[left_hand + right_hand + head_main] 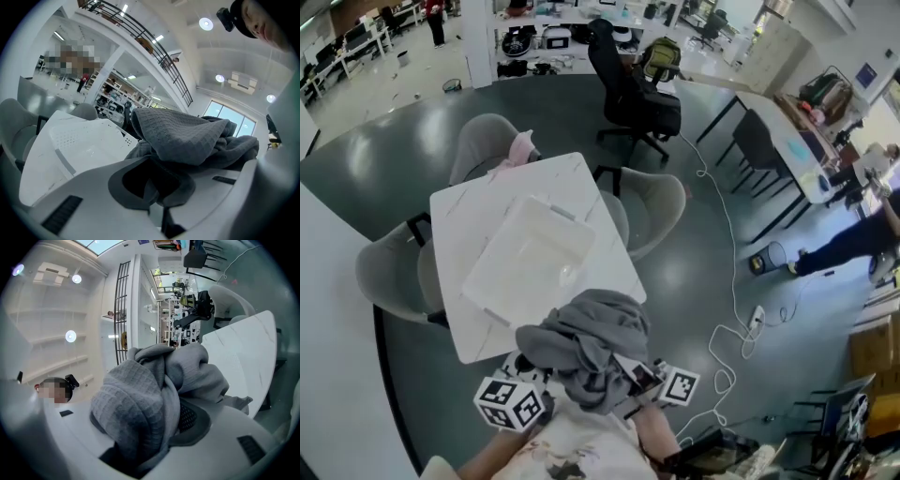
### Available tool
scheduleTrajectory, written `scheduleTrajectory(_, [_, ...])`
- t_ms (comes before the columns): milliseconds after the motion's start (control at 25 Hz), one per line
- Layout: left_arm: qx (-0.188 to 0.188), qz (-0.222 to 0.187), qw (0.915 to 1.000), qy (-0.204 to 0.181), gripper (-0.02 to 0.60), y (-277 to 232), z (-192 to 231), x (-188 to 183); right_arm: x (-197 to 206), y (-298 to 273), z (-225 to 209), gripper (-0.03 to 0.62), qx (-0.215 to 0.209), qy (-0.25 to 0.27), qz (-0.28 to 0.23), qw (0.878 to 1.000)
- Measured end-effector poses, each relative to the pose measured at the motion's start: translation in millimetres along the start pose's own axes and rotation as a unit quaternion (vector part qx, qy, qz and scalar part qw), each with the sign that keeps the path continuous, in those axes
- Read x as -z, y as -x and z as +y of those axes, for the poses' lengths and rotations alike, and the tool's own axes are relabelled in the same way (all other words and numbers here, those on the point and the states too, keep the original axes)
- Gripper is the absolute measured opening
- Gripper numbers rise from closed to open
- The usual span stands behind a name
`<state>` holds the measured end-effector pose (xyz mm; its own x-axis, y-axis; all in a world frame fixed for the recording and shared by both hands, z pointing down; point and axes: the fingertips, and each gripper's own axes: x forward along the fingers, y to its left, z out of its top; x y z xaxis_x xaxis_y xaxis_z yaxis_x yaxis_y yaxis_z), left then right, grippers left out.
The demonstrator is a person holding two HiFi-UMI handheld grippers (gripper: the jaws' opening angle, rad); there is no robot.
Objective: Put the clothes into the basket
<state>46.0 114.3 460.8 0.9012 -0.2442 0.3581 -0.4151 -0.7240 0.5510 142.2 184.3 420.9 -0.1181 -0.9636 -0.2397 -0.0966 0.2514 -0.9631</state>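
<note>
A bunched grey waffle-knit garment (pixel 591 342) hangs over the near edge of the white table (pixel 464 216), held up between both grippers. My left gripper (pixel 539 373) is shut on its left side, with cloth pinched between the jaws (pixel 159 180). My right gripper (pixel 630 373) is shut on its right side, where thick folds fill the jaws (pixel 150 427). The fingertips of both are buried in the fabric. An empty white plastic basket (pixel 530 258) lies on the table just beyond the garment; its perforated wall (pixel 77 138) shows in the left gripper view.
Grey padded chairs (pixel 652 206) ring the table. A pink cloth (pixel 521 147) lies on the far chair (pixel 483 141). A black office chair (pixel 633 89) stands further back. A white cable and power strip (pixel 750 323) lie on the floor at right.
</note>
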Motion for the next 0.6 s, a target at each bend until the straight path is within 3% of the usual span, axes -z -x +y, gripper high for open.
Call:
scheduleTrajectory(280, [0.001, -0.022, 0.9997, 0.01, 0.011, -10.5, 8.8, -21.1, -13.6, -26.8, 1.3, 0.244, -0.008, 0.013, 0.021, 1.0])
scheduleTrajectory(600, [-0.031, -0.037, 0.9986, 0.018, 0.011, -27.2, 30.2, -48.1, -30.2, -70.7, -8.7, 0.244, -0.016, 0.006, 0.067, 0.998])
